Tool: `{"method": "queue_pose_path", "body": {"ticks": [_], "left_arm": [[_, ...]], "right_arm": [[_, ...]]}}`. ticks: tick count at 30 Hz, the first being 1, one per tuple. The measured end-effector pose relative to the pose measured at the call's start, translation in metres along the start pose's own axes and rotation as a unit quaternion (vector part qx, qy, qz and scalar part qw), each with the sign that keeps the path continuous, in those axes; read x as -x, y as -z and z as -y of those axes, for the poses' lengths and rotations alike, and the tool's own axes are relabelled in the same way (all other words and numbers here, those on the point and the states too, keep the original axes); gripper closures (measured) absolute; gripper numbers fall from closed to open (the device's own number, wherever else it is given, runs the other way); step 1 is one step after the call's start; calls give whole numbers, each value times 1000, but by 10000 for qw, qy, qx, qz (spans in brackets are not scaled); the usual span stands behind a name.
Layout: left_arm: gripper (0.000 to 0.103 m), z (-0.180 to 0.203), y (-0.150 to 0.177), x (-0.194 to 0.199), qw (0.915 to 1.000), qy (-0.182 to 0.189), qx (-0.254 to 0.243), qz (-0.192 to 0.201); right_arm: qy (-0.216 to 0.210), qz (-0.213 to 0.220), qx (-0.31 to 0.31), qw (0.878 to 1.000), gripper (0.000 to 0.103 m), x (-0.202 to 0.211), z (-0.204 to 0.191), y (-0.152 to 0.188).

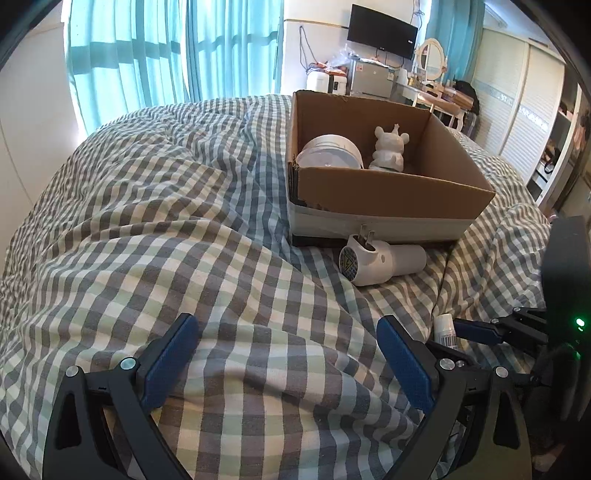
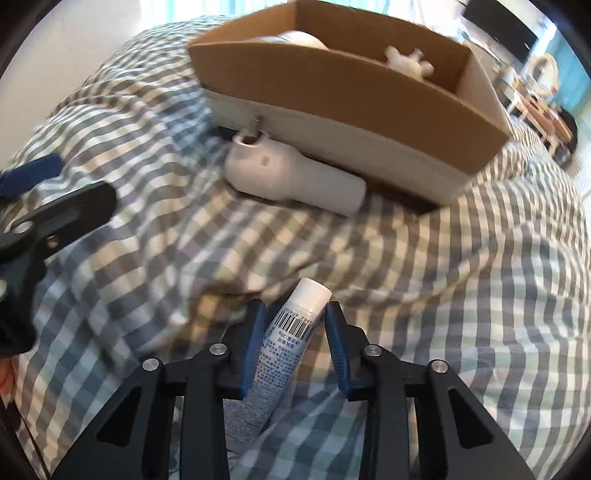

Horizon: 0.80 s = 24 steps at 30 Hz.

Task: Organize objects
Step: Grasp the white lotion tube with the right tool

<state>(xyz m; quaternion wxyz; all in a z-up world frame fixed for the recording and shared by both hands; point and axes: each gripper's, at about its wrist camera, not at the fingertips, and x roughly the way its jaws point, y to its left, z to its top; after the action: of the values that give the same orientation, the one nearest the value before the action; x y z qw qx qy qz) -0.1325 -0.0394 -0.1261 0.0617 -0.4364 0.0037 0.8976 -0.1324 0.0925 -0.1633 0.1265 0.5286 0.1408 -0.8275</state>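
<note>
A white tube [image 2: 295,332] with a barcode lies slantwise between the blue pads of my right gripper [image 2: 295,308], which is shut on it just above the checked bedspread [image 2: 461,277]. The left wrist view shows the same tube [image 1: 445,328] at that gripper's fingertips [image 1: 476,330]. My left gripper [image 1: 287,325] stands open over the bedspread with nothing between its fingers. A white plug-in device [image 1: 384,264] lies against the front wall of a cardboard box [image 1: 388,192]. Inside the box are a white bear figurine [image 1: 389,147] and a round white container [image 1: 328,151].
The bedspread [image 1: 166,221] is rumpled into folds left of the box. Blue curtains [image 1: 147,48] hang behind the bed. A dresser with a mirror [image 1: 432,59], a wall screen [image 1: 382,31] and wardrobes [image 1: 517,110] stand far right.
</note>
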Motion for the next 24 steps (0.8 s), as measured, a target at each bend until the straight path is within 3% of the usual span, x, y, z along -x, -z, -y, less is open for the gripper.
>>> {"method": "queue_pose_path", "body": {"ticks": [6, 13, 18, 24], "left_arm": [[3, 2, 1, -2, 10000, -87, -15, -44], [3, 3, -2, -4, 9998, -150, -20, -141], [3, 18, -14, -11, 9995, -116, -136, -247], [3, 47, -38, -33, 9996, 80, -214, -186]], "right_arm": [[-351, -333, -133, 9987, 70, -13, 4, 10], [-635, 267, -258, 9973, 76, 22, 32, 2], [-469, 707, -328, 9959, 78, 55, 73, -9], [-278, 1023, -404, 9935, 80, 48, 98, -46]]}}
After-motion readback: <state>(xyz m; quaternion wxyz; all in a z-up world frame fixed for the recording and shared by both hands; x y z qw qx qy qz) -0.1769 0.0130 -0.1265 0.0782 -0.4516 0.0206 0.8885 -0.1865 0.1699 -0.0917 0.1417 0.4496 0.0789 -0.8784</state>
